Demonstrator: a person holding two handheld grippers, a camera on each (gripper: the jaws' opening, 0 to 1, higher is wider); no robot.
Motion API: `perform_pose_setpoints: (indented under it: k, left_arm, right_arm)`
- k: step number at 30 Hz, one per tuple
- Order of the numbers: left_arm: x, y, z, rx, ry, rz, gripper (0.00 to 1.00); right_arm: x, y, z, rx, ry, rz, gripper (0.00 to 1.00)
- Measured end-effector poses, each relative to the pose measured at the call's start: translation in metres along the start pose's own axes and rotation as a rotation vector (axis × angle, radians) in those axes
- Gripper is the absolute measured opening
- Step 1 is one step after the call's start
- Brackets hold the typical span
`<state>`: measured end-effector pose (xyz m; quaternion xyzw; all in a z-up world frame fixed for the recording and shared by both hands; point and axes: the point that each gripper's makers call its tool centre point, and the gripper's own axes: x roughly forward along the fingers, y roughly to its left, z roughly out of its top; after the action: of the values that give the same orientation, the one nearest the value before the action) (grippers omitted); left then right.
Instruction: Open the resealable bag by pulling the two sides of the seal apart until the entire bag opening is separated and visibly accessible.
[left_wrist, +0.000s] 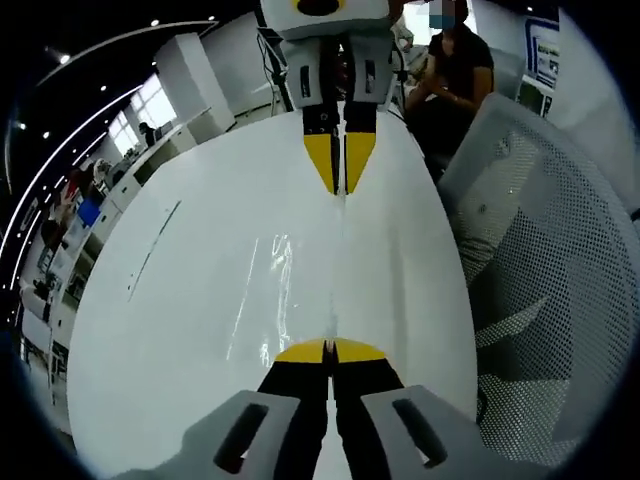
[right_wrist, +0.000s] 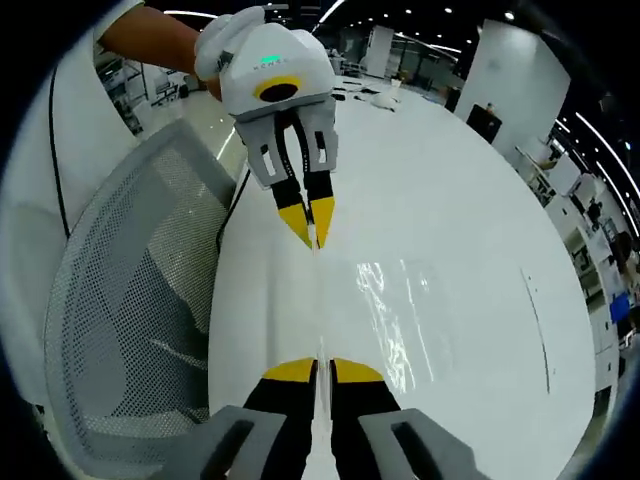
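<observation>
The white table (left_wrist: 200, 330) is the largest thing here, a long rounded top running away from both cameras toward a far open office. In the left gripper view, a white mesh-backed chair (left_wrist: 540, 290) stands at the table's right edge; in the right gripper view the same chair (right_wrist: 120, 320) sits on the left. A seated person in a dark top (left_wrist: 455, 80) is at the far end in the left gripper view, just behind the opposite gripper.

The resealable bag (left_wrist: 290, 290) is clear plastic, hard to see apart from its glare. It is stretched between the two grippers above the table, and its shiny film (right_wrist: 400, 310) spreads to the right in the right gripper view.

The left gripper (left_wrist: 330, 352) rises from the bottom of its own view with its yellow-tipped jaws pressed together — they pinch the near edge of the bag. The same gripper (right_wrist: 312, 228) comes in from the far side of the right gripper view, jaws closed on the bag's thin edge, with a person's hand (right_wrist: 215, 50) on its white body.

The right gripper (right_wrist: 322, 372) likewise has its jaws closed on the bag's edge, and it shows at the far end of the left gripper view (left_wrist: 340, 165), tips together on the film. Whether the seal has parted cannot be told.

A thin dark line (left_wrist: 152, 250) marks the table to the left of the bag.
</observation>
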<state>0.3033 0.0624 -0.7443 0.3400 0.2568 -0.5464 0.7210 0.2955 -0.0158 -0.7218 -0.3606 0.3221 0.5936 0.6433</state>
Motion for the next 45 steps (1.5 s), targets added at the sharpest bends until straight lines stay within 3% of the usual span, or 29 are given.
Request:
perform_pose_setpoints:
  k: [12, 19, 31, 33, 35, 39, 42, 45]
  left_arm:
    - [0.000, 0.002, 0.009, -0.013, -0.023, -0.018, 0.00]
    - [0.000, -0.001, 0.015, 0.005, -0.035, -0.031, 0.00]
    - [0.000, -0.006, 0.020, 0.014, -0.045, -0.053, 0.00]
    - [0.000, -0.008, 0.020, 0.031, -0.046, -0.057, 0.00]
    - [0.001, -0.009, 0.020, 0.019, -0.046, -0.062, 0.00]
    - [0.005, -0.009, 0.018, -0.008, -0.051, -0.066, 0.00]
    - [0.006, -0.010, 0.019, -0.016, -0.057, -0.074, 0.00]
    - [0.007, -0.011, 0.019, 0.018, -0.057, -0.074, 0.00]
  right_arm:
    - [0.020, -0.001, 0.052, -0.021, -0.139, -0.017, 0.07]
    - [0.034, 0.006, 0.066, -0.030, -0.173, -0.011, 0.06]
    - [0.040, 0.012, 0.071, -0.054, -0.170, -0.012, 0.00]
    - [0.040, 0.013, 0.069, -0.024, -0.155, -0.010, 0.00]
    - [0.041, 0.015, 0.064, 0.065, -0.130, 0.006, 0.00]
    - [0.045, 0.014, 0.049, 0.065, -0.069, -0.012, 0.00]
    - [0.044, 0.014, 0.047, 0.113, -0.071, -0.008, 0.00]
    - [0.044, 0.015, 0.048, 0.103, -0.065, -0.010, 0.00]
